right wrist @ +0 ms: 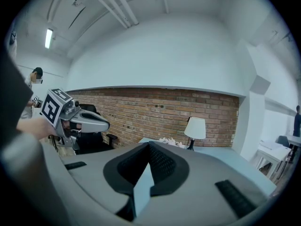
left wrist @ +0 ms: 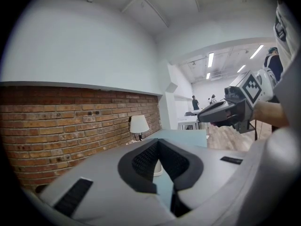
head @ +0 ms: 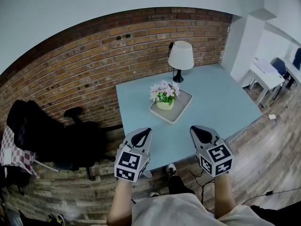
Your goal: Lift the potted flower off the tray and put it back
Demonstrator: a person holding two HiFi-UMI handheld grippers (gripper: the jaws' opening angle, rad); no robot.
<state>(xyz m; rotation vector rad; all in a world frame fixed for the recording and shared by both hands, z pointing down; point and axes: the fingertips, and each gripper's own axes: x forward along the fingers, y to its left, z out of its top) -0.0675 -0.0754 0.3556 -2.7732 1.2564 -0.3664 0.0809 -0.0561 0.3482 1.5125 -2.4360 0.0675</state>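
potted flower [head: 164, 95] sits on the tray [head: 182, 108]: either awaiting lifting or already returned; left gripper [head: 145, 133] and right gripper [head: 200, 131] closed together, empty

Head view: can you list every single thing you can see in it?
potted flower: one, pink-white blooms in a pale green pot, in the tray
tray: one, light grey, mid-table
lamp: one, white shade, black base, table's far edge
table: one, pale blue, in front of the person
office chair: one, black, left of the table
brick wall: one, red-brown, behind the table
left hand-held gripper, right hand-held gripper: two, grey, shut and empty, near the table's near edge
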